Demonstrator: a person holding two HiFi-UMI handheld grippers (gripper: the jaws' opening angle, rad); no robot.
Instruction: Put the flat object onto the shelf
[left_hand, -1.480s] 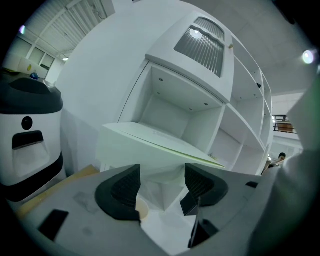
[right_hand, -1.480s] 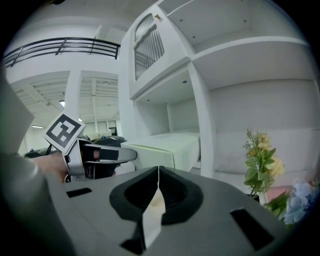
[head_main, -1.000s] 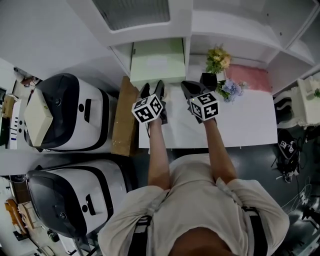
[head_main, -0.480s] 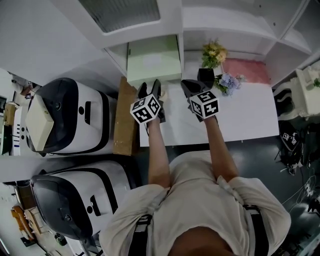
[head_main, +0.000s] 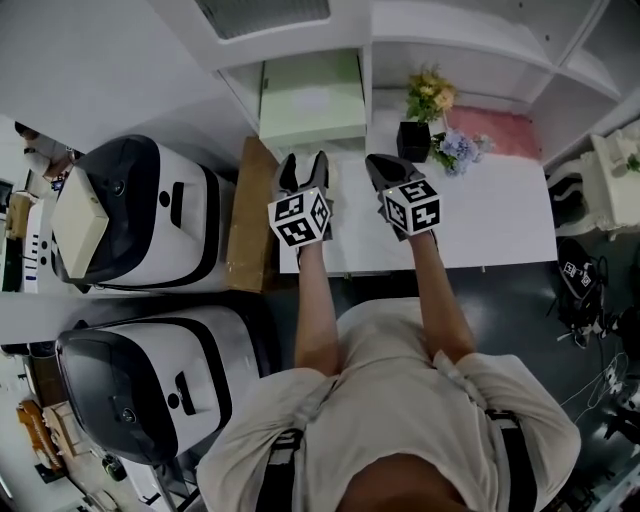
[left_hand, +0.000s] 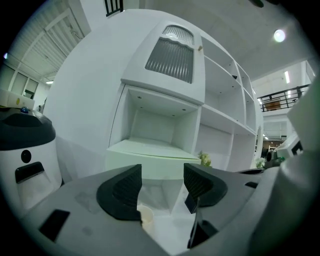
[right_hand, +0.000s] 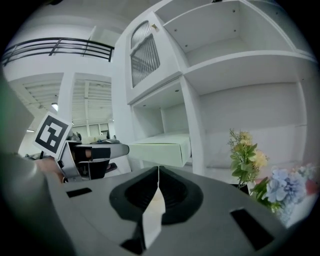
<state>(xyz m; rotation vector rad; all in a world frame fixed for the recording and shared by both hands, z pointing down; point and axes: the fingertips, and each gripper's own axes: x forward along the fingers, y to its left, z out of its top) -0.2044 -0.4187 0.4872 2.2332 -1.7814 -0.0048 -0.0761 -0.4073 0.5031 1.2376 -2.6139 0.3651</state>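
A flat pale green box (head_main: 312, 97) lies in the lower left compartment of the white shelf (head_main: 450, 40), its front edge sticking out a little. My left gripper (head_main: 303, 170) hovers over the white table (head_main: 490, 220) just in front of the box, open and empty. In the left gripper view the box (left_hand: 150, 155) sits straight ahead beyond the open left gripper (left_hand: 162, 182). My right gripper (head_main: 380, 168) is beside it, shut on nothing. The right gripper view shows the right gripper (right_hand: 159, 172) with jaws pressed together, and the box (right_hand: 160, 147) to the left.
A black vase (head_main: 414, 140) with yellow flowers (head_main: 432, 95) and blue flowers (head_main: 462, 148) stands right of the right gripper, with a pink item (head_main: 500, 130) behind. A brown cardboard piece (head_main: 250, 215) and two white-and-black machines (head_main: 140, 215) are left of the table.
Both grippers have drawn back a little from the green box toward the table's front edge. The box stays in the shelf compartment. Jaw states are unchanged.
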